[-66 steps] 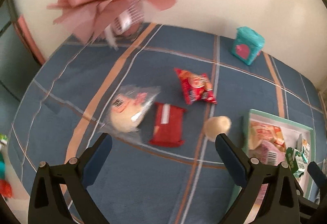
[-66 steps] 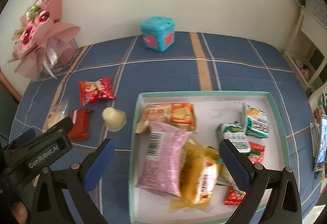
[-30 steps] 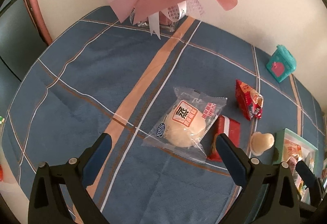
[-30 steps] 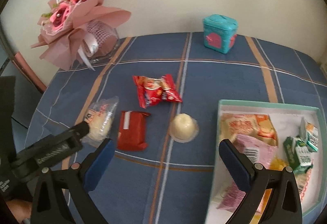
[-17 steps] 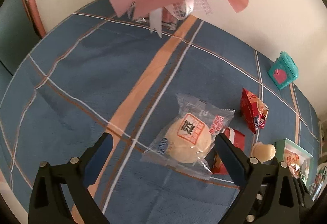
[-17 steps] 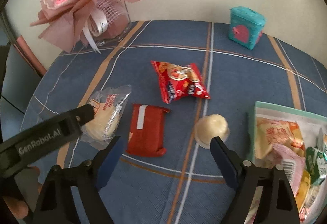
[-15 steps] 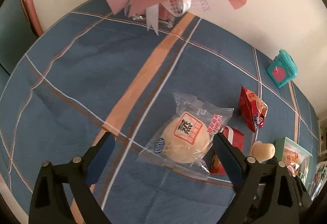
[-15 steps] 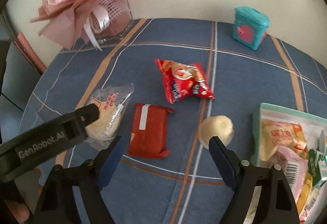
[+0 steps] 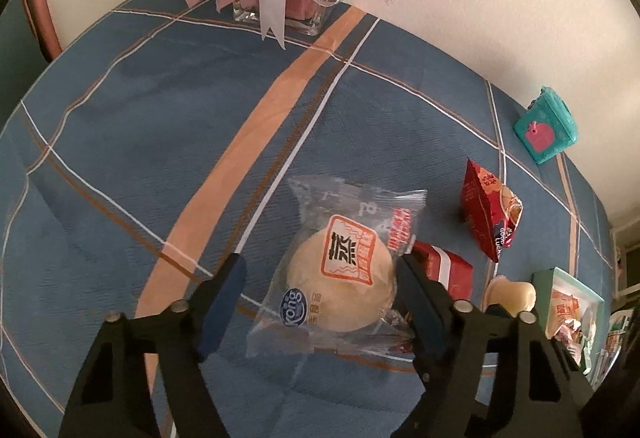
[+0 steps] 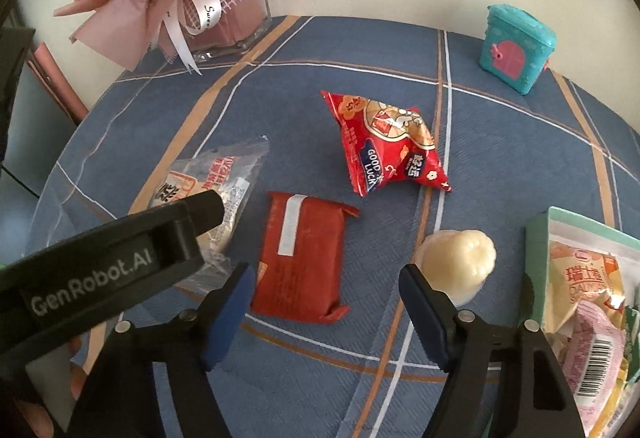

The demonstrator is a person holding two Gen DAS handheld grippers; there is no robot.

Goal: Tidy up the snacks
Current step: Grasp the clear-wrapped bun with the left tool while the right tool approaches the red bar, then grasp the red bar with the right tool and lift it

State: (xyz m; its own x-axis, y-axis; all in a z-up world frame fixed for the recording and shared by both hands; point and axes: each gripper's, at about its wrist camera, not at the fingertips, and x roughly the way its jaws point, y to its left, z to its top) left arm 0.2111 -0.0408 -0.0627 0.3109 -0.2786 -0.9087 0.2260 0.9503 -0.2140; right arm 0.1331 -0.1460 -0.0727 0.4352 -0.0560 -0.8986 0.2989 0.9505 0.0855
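Note:
My left gripper [image 9: 320, 280] is open, its jaws on either side of a round bun in a clear wrapper [image 9: 340, 278] on the blue plaid tablecloth; the right jaw touches the wrapper. The bun also shows in the right wrist view [image 10: 216, 194], partly hidden by the left gripper's body. My right gripper [image 10: 326, 292] is open and empty over a flat red packet [image 10: 304, 258], with a pale jelly cup [image 10: 458, 260] by its right finger. A red "Good Luck" bag [image 10: 388, 142] lies farther back. The mint-green snack tray [image 10: 536, 238] holds several packets at the right.
A pink bouquet in a glass vase [image 10: 224, 10] stands at the back left. A teal box [image 10: 516, 46] stands at the back right. The table's round edge curves along the left. The tray also shows at the right of the left wrist view [image 9: 560, 274].
Both grippers have moved down and closer to the table. The left jaws have narrowed around the bun. The right gripper has come over the red packet.

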